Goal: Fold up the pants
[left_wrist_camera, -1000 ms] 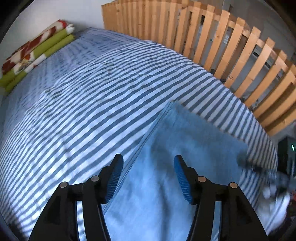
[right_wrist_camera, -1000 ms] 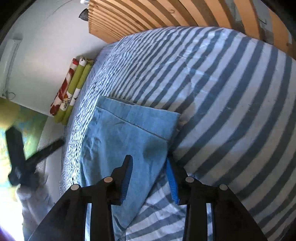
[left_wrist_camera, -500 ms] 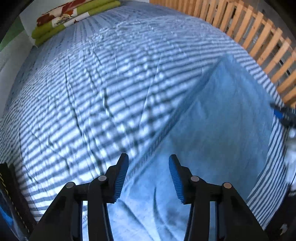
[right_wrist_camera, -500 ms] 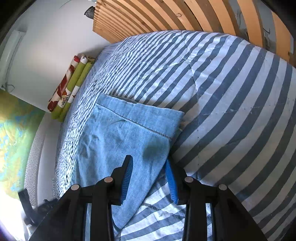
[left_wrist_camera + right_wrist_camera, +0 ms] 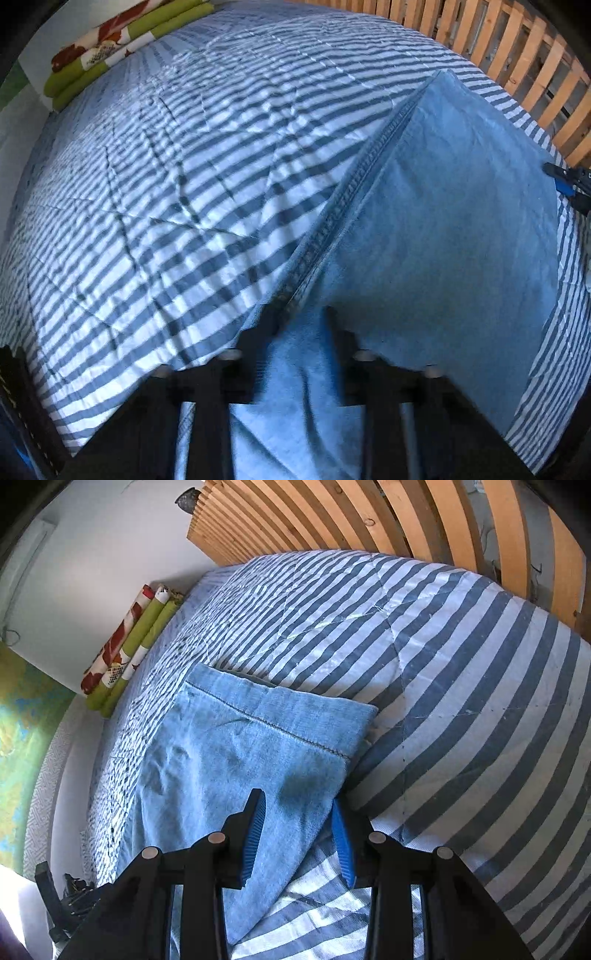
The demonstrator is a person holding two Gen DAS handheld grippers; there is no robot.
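Light blue denim pants (image 5: pixel 443 221) lie flat on the striped bed cover (image 5: pixel 166 184). My left gripper (image 5: pixel 302 325) points steeply down at their near part, beside the stitched side seam (image 5: pixel 354 177). It is blurred, and its jaws are closing on a bunched fold of denim. In the right wrist view the hem end of the pants (image 5: pixel 240 757) lies ahead. My right gripper (image 5: pixel 298 836) straddles the leg's right edge. The flat cloth lies between its blue pads, which stand apart. The right gripper (image 5: pixel 565 181) also shows at the left view's right edge.
A slatted wooden frame (image 5: pixel 517 48) runs along the bed's far side, also in the right view as the slats (image 5: pixel 369 517). A folded green and red blanket (image 5: pixel 125 646) lies by the white wall. Striped cover (image 5: pixel 461 664) spreads to the right of the pants.
My left gripper travelled along the pants and came down low over the seam, and its jaws narrowed around the denim. The right gripper stayed where it was.
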